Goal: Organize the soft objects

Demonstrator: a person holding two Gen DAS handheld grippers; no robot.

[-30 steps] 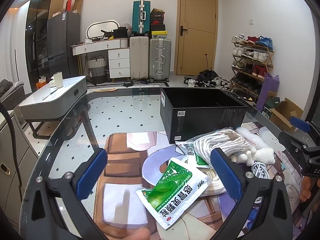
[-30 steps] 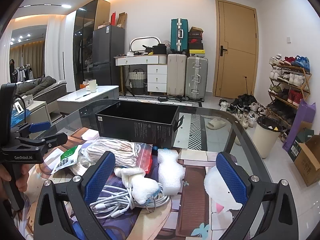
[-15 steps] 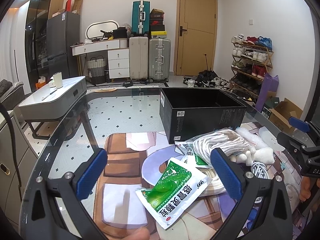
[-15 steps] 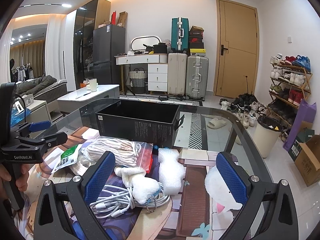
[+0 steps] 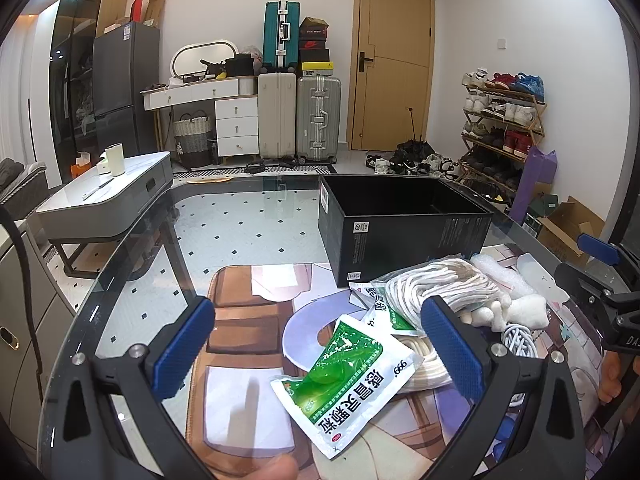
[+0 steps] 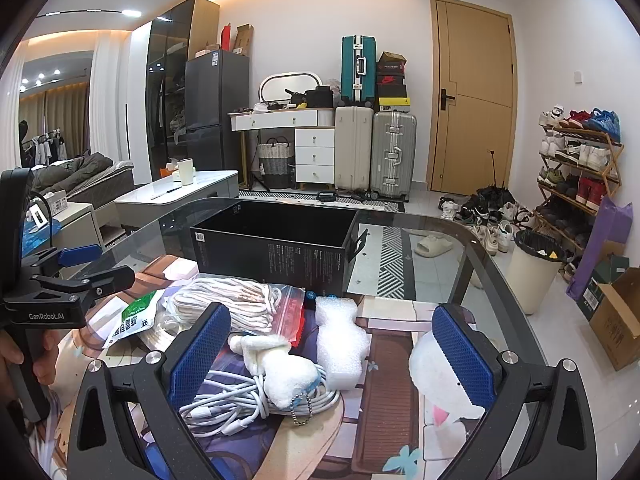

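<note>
I hold my left gripper (image 5: 320, 344) and right gripper (image 6: 330, 354) wide open and empty over the soft pile, ready to drop things into the black box (image 6: 276, 240) right behind.

On the table (image 5: 132, 280) the box (image 5: 404, 232) sits at the back, and in front of it lie the bag of rope (image 6: 232, 304), the foam piece (image 6: 340, 340) to its right, the cable (image 6: 240, 404) under the plush toy (image 6: 276, 368), and the packet (image 5: 344, 380) to the left.
</note>
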